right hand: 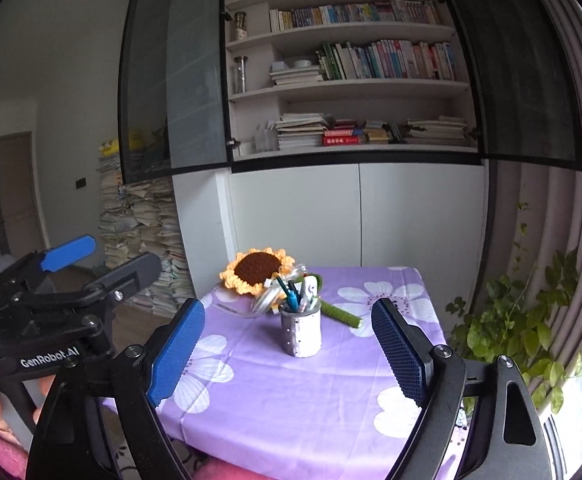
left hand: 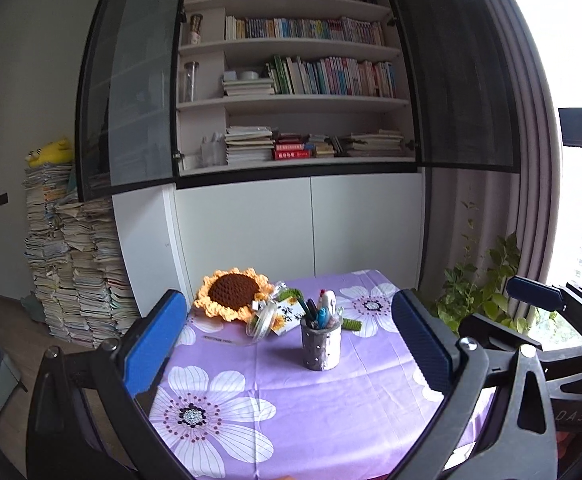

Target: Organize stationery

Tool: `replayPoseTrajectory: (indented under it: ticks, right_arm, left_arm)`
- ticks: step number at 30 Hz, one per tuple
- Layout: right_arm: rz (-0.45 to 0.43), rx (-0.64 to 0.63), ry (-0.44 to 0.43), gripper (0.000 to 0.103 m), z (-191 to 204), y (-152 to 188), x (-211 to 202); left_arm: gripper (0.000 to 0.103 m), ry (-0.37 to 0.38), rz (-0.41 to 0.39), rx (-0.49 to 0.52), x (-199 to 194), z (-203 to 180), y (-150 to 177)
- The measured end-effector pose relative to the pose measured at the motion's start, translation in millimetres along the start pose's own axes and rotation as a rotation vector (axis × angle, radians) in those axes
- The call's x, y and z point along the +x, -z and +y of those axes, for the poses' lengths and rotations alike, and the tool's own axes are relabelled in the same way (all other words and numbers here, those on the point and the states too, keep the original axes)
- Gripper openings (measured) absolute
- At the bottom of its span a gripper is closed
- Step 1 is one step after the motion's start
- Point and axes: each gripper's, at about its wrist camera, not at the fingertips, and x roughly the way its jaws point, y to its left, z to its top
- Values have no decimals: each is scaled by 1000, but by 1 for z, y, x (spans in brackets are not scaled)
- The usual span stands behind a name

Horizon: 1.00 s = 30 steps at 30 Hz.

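Observation:
A grey pen holder (left hand: 319, 345) (right hand: 301, 332) stands upright near the middle of a table under a purple flowered cloth (left hand: 291, 400) (right hand: 291, 392). Several pens and a white item (left hand: 319, 311) (right hand: 297, 295) stick out of its top. My left gripper (left hand: 290, 298) is open and holds nothing; it hangs back over the table's near edge, well short of the holder. The right gripper (right hand: 289, 305) is also open and holds nothing, at about the same distance. Each shows in the other's view: the left gripper (right hand: 109, 258) at far left, the right gripper (left hand: 521, 312) at far right.
A crocheted sunflower (left hand: 233, 292) (right hand: 257, 270) with ribbon wrapping and a green stem (right hand: 341, 315) lies just behind the holder. Beyond the table stand a white cabinet with bookshelves (left hand: 303, 80), a tall stack of papers (left hand: 75, 272) at left, and a leafy plant (right hand: 531, 320) by the curtain at right.

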Motion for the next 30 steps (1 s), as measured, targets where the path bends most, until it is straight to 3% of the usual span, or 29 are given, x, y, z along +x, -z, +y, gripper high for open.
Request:
replayPoseTrajectory:
  ticks: [20,30]
  right_arm:
    - [-92,36,15,87,6,-13,-22]
    - [-78,22,1,87,11,-10,-18]
  left_arm:
    - [102,-23,-74,-31,-28,14,-7]
    - [102,-26,-78,-22,-28,14,-6]
